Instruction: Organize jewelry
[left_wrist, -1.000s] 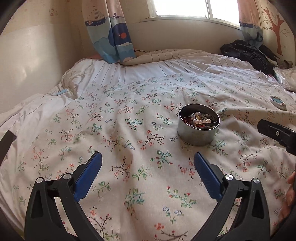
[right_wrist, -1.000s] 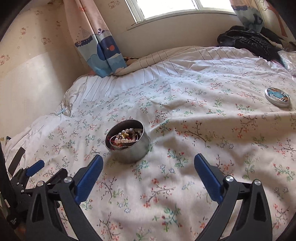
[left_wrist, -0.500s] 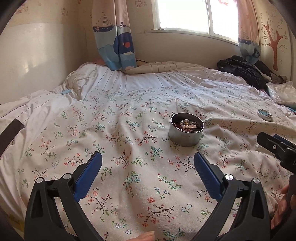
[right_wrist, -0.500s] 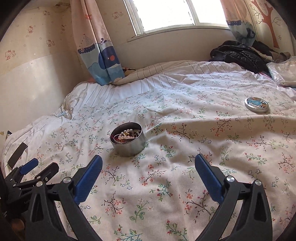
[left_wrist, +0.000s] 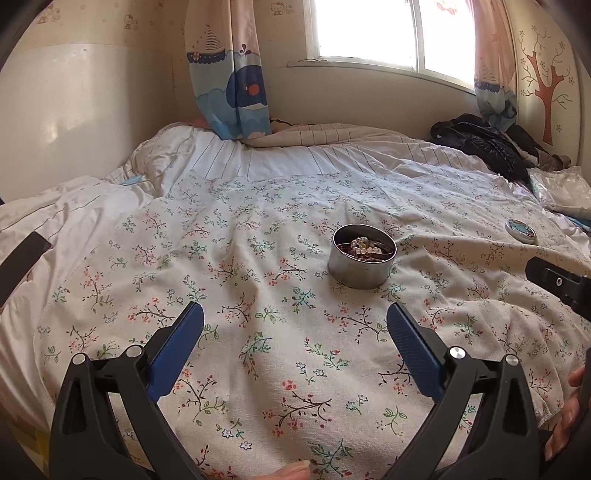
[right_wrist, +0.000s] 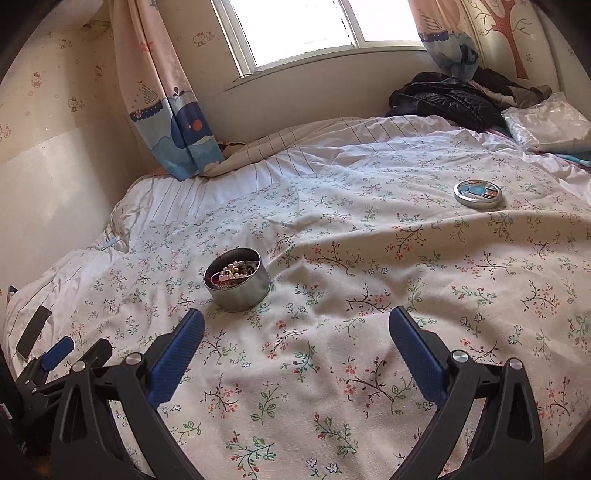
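On the floral bedspread (left_wrist: 258, 369), a jewelry tin (left_wrist: 364, 255).

A bed (left_wrist: 258, 369) under a floral quilt fills the room; daylight pours through the window (right_wrist: 303, 29), flanked by whale-print curtains (left_wrist: 231, 74) and cream walls (left_wrist: 74, 103).
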